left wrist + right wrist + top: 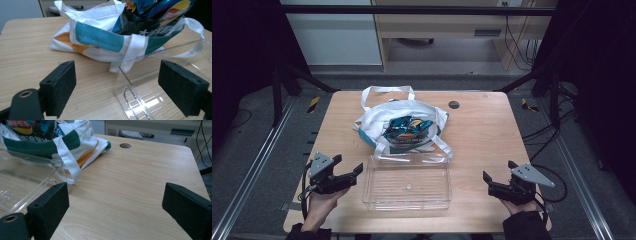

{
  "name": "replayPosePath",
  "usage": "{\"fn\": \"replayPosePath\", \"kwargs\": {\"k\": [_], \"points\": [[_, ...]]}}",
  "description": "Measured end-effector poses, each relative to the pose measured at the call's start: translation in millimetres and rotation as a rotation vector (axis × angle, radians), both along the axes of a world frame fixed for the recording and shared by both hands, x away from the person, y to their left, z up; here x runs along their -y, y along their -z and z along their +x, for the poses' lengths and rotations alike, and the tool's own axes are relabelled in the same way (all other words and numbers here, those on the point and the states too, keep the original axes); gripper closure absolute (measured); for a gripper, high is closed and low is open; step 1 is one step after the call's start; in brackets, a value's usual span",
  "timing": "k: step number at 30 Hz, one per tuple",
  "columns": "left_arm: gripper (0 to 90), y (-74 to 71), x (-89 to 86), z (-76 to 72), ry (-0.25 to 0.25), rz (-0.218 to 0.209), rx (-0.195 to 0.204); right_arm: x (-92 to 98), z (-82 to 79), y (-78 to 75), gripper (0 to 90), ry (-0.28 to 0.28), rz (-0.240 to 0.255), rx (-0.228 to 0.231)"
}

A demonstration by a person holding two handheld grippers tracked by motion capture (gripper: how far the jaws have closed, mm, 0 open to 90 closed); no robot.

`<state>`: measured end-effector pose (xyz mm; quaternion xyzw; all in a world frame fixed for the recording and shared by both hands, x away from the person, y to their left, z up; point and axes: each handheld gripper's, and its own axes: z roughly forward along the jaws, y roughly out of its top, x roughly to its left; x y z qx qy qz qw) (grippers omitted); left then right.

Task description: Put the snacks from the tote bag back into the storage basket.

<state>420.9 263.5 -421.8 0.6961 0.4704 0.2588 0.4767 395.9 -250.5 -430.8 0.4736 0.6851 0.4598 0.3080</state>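
A white tote bag [404,120] with teal and orange print lies on the wooden table [482,135], holding blue snack bags [408,127]. In front of it stands an empty clear plastic box [407,185]. My left gripper [348,167] rests at the box's left, jaws open and empty. My right gripper [498,172] rests at the box's right, also open and empty. In the left gripper view the tote bag [100,37], the snack bags [152,17] and the box corner [135,82] lie ahead. The right gripper view shows the tote bag [72,142] and the box edge [32,192].
A small round grommet [454,104] sits in the table's far right part. Dark frame legs stand at both sides of the table, and cables trail on the floor at the right. A cabinet and a desk stand behind the table.
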Motion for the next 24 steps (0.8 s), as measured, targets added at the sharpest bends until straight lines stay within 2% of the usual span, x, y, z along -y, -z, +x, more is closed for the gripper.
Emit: {"fn": "replayPosePath", "kwargs": {"k": [7,24], "points": [[14.6,-6.8,5.6,-2.1,0.018,-0.016,0.017,-0.1,0.7,0.6,7.3,0.002,-0.007,-0.008],[14.8,-24.2,27.2,1.5,0.063,0.007,0.058,-1.9,3.5,2.1,7.4,0.001,-0.023,-0.021]]}}
